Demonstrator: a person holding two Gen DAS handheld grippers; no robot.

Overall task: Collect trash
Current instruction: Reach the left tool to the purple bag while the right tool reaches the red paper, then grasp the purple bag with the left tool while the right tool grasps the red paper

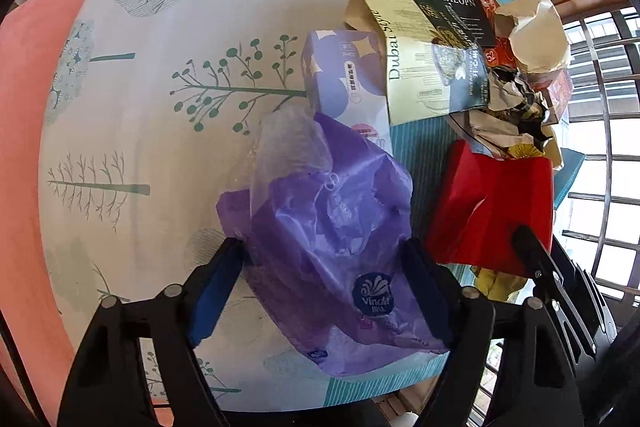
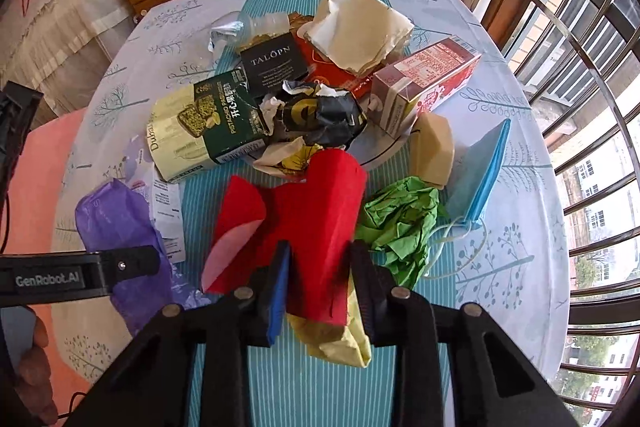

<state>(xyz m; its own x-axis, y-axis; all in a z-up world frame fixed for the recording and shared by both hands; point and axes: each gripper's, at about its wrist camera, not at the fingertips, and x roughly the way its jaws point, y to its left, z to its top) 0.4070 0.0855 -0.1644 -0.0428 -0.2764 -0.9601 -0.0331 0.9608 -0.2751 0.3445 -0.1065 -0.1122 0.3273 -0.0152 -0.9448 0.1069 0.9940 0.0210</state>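
One purple bag (image 1: 328, 239); one red paper (image 2: 304, 223); two grippers

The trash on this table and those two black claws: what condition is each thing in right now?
Purple plastic bag: crumpled, between the left gripper's pads.
Red paper: folded, pinched by the right gripper.
Green paper: crumpled.
Pistachio box: lying flat.
Black wrapper: crushed.
Milk carton: on its side.
Blue face mask: lying flat.

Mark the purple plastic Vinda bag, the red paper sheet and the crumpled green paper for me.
purple plastic Vinda bag (image 1: 332, 227), left wrist view, its crinkled middle.
red paper sheet (image 2: 316, 211), right wrist view, its centre fold.
crumpled green paper (image 2: 400, 223), right wrist view, its bunched middle.
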